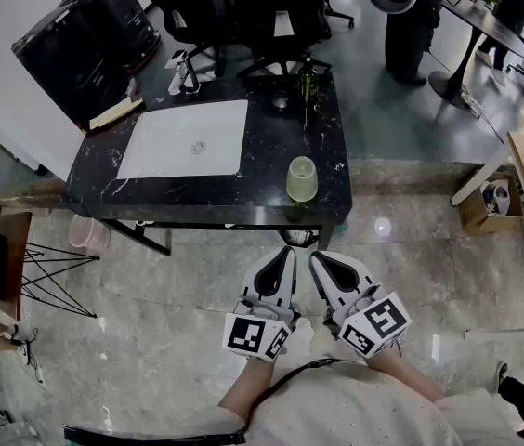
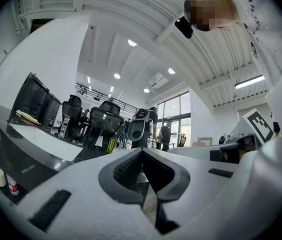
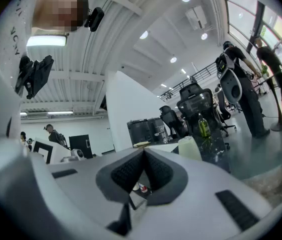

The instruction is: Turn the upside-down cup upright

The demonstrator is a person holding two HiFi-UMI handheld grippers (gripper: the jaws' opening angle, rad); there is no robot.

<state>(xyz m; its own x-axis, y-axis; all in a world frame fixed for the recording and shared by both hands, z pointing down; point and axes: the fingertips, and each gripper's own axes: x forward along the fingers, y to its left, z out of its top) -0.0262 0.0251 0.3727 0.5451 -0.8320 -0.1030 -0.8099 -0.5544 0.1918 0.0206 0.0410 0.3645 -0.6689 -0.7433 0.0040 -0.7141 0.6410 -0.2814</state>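
The left gripper [image 1: 283, 254] and right gripper [image 1: 319, 257] are hovering side by side over the pale floor [image 1: 178, 286], just short of the table's [image 1: 276, 151] front edge. Each one's jaws are pressing together with nothing between them. The cup [image 1: 302, 179] is standing upside down near the table's front right edge, with bare black marble around it. A white sheet [image 1: 185, 139] is lying to its left. A green bottle [image 1: 307, 86] is standing near the back edge, its label too small to read. Each gripper's cube is showing black-and-white square markers.
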